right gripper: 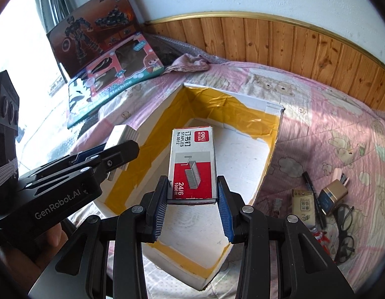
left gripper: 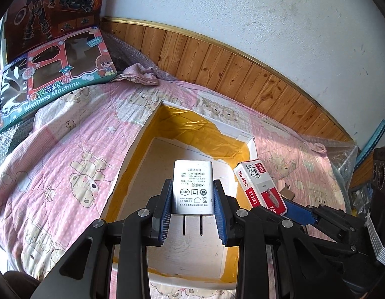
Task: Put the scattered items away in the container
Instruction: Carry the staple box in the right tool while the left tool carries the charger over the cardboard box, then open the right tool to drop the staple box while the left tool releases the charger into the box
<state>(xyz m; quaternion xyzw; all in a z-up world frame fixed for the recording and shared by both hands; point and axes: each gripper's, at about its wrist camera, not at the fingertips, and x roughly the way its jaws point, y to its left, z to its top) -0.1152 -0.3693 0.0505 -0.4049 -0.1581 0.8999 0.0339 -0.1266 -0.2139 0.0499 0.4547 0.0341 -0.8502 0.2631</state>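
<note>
Pink bear-print quilt point(left gripper: 67, 149) under white open box point(left gripper: 132, 149), left gripper point(left gripper: 192, 199) clamped on white charger point(left gripper: 192, 186), right gripper point(right gripper: 192, 194) clamped on staples box point(right gripper: 192, 159), both above the box.

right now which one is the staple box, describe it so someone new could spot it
Find the open white box with yellow-taped inner walls on the pink quilt. Held above it, the right gripper pinches the staple box. It is red and white with a staple picture; the left gripper's charger is plain white with prongs.

A pink bear-print quilt point(right gripper: 317, 129) carries the open box point(right gripper: 273, 149), toy boxes point(right gripper: 112, 74), glasses point(right gripper: 344, 231) and a battery point(right gripper: 333, 196).
</note>
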